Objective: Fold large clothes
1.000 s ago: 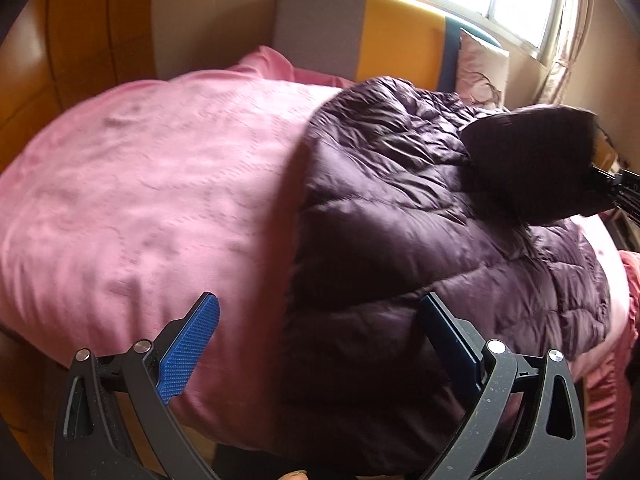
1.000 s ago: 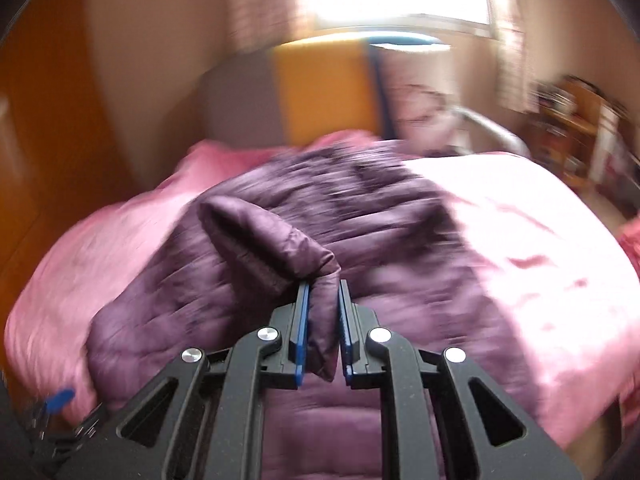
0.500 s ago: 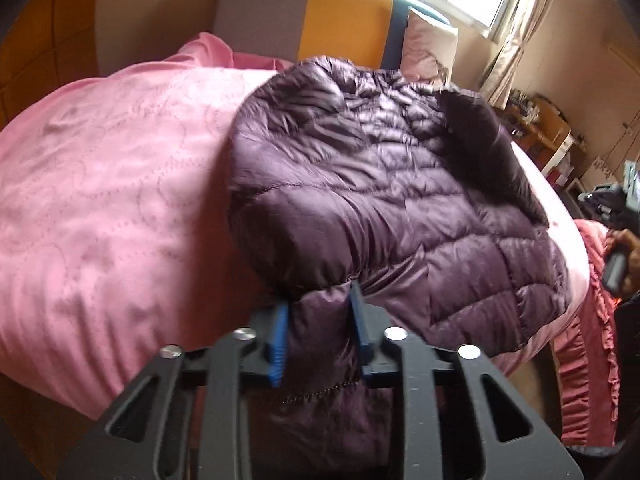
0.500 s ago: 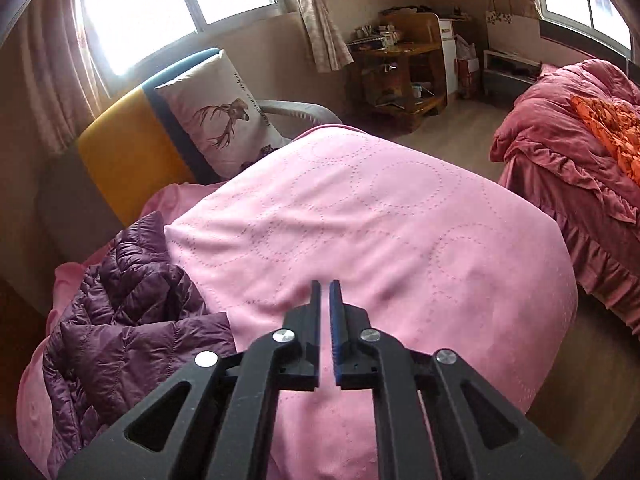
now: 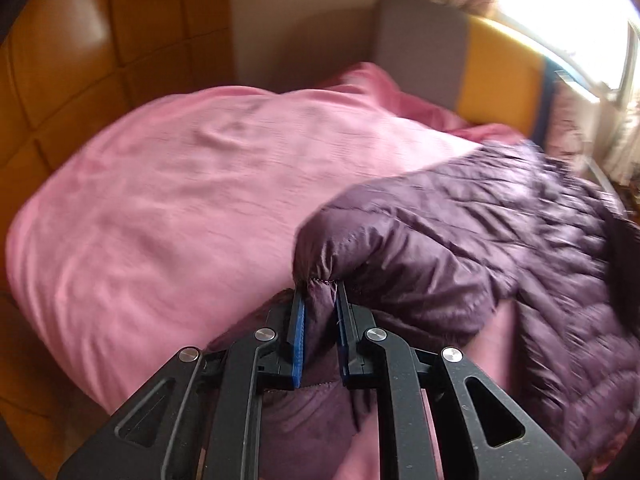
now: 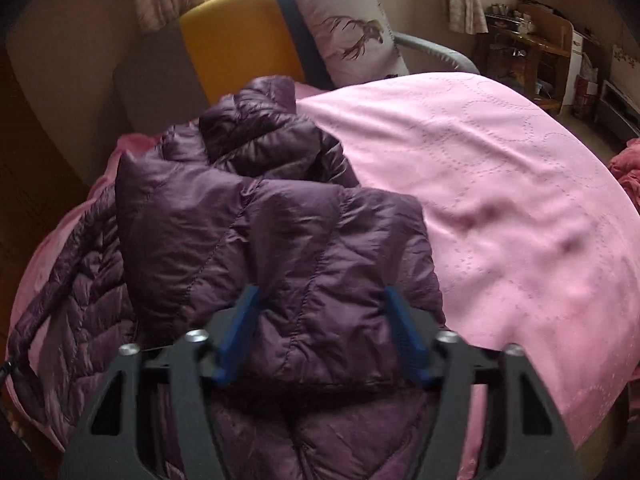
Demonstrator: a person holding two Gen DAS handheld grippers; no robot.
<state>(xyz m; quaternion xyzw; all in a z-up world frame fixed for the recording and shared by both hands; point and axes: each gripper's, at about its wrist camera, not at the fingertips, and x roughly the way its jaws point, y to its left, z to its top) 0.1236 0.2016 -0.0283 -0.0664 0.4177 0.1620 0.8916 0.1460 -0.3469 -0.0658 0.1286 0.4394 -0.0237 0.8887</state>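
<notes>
A dark purple quilted down jacket [image 5: 480, 240] lies on a pink bedspread [image 5: 180, 208]. My left gripper [image 5: 319, 298] is shut on a fold of the jacket's edge and holds it lifted above the bed. In the right wrist view the jacket [image 6: 248, 232] lies partly folded, with a sleeve laid across its body. My right gripper [image 6: 320, 300] is open, its blue fingers [image 6: 240, 312] standing on either side of the jacket's near part without pinching it.
A grey, yellow and blue headboard [image 6: 240, 40] with a deer-print pillow [image 6: 344, 28] stands at the bed's far end. Brown padded wall panels [image 5: 80, 60] are on the left. A wooden desk [image 6: 532, 52] and red bedding [image 6: 628, 168] are on the right. The pink bedspread [image 6: 500, 200] stretches to the right.
My left gripper closed on the jacket's edge and has lifted it. My right gripper let go of the sleeve, swung away, and is back over the jacket, open.
</notes>
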